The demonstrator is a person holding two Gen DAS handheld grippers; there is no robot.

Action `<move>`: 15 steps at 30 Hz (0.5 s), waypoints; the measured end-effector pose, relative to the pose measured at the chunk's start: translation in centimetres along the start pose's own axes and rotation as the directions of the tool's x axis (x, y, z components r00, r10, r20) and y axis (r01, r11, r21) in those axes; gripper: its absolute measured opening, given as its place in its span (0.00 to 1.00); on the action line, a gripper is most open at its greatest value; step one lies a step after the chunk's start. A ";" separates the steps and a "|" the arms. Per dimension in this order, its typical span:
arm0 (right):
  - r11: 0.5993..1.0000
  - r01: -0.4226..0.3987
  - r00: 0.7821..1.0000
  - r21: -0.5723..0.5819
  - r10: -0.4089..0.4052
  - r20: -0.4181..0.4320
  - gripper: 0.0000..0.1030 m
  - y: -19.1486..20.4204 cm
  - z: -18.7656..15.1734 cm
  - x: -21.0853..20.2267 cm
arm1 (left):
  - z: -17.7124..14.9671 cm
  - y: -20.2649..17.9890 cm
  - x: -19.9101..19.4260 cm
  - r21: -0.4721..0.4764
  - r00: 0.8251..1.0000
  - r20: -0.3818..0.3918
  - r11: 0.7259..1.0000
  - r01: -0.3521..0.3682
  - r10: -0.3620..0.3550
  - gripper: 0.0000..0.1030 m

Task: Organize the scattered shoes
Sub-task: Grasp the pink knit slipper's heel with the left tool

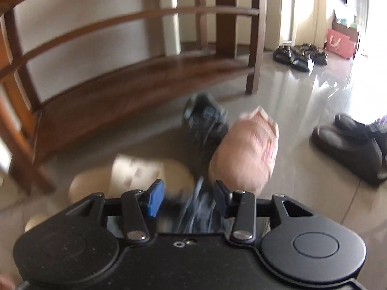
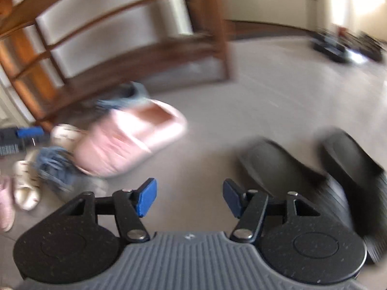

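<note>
The left gripper [image 1: 187,197] hung low over the glossy grey tile floor [image 1: 302,96], its blue-padded fingers [image 1: 153,199] standing apart over a blurred dark blue laced sneaker [image 1: 204,123]; whether the pads touched the shoe could not be told through the blur. A soft pink slipper [image 1: 244,152] lay just beside that sneaker on its right, and a beige slipper [image 1: 135,174] lay on its left. A brown wooden shoe rack [image 1: 125,91] with slatted shelves stood behind them against the pale wall, its bottom shelf bare. A pair of black clogs [image 1: 348,142] sat well apart to the right, and a heap of dark shoes [image 1: 300,54] lay far off near a pink bag [image 1: 338,43].

The right gripper [image 2: 189,197] was held above bare floor, fingers wide apart and holding nothing — the black clogs [image 2: 314,169] were just to its right, the pink slipper [image 2: 130,140] to its left. A cream shoe [image 2: 25,191] lay at the far left.
</note>
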State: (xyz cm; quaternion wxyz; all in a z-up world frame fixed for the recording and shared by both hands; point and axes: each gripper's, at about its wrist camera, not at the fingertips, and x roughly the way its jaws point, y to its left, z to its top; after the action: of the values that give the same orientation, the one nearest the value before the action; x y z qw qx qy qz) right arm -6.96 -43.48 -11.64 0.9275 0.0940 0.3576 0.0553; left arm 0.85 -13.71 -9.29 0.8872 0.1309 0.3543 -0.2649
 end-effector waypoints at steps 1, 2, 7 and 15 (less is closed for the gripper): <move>0.999 -0.011 1.000 -0.030 0.011 0.000 0.63 1.1 0.6 1.0 | 0.0 0.2 0.0 -0.007 1.000 -0.007 1.000 0.011 -0.011 0.34; 0.998 -0.022 1.000 -0.058 0.022 0.000 0.63 2.3 1.2 2.0 | 0.0 0.5 0.0 -0.015 1.000 -0.014 1.000 0.022 -0.022 0.34; 0.998 -0.038 0.999 -0.046 0.039 0.019 0.63 5.2 1.5 3.4 | 2.6 0.9 1.3 -0.019 0.994 -0.026 0.994 0.108 -0.109 0.37; 0.998 0.039 0.999 -0.046 -0.038 0.012 0.63 4.3 -0.8 1.8 | 12.4 -4.8 9.8 0.161 0.975 -0.135 0.967 0.196 -0.175 0.40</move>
State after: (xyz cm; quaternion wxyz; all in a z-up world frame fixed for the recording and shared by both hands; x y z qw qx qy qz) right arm -6.32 -38.85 -12.43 0.9323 0.0659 0.3528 0.0451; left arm 11.07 -26.55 -7.46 0.8209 0.1895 0.3932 -0.3682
